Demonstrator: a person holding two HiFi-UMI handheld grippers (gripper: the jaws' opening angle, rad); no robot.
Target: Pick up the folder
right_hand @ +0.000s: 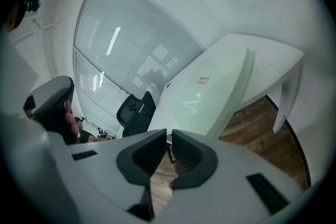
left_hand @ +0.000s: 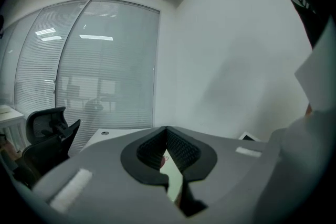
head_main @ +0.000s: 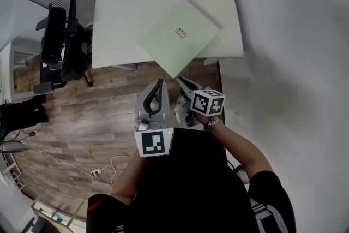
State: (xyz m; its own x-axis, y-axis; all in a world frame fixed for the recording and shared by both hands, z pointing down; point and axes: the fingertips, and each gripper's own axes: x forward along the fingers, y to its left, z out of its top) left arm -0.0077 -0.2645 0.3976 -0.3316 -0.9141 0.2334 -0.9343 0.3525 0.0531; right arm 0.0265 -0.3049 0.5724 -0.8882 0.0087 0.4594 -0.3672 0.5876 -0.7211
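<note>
Your left gripper point(head_main: 160, 82) and right gripper point(head_main: 179, 80) are closed on nothing, and the folder point(head_main: 180, 36) on the table point(head_main: 117, 19) looks thin, light and bendy, so pinch its corner hanging over the near edge.

The print on the small label point(head_main: 180, 33) of the pale green flat folder point(head_main: 172, 49) at the head view's centre top is too small to read. A dark-clothed person point(head_main: 16, 112) is cut off by that view's left edge. In the left gripper view, the grey plastic left gripper point(left_hand: 166, 128) fills the lower frame, hiding most of the white table point(left_hand: 118, 134); a pale blurred shape point(left_hand: 315, 155) at the right edge cannot be identified. In the right gripper view, the grey right gripper point(right_hand: 169, 134) hides the base of the black office chair point(right_hand: 135, 110).
</note>
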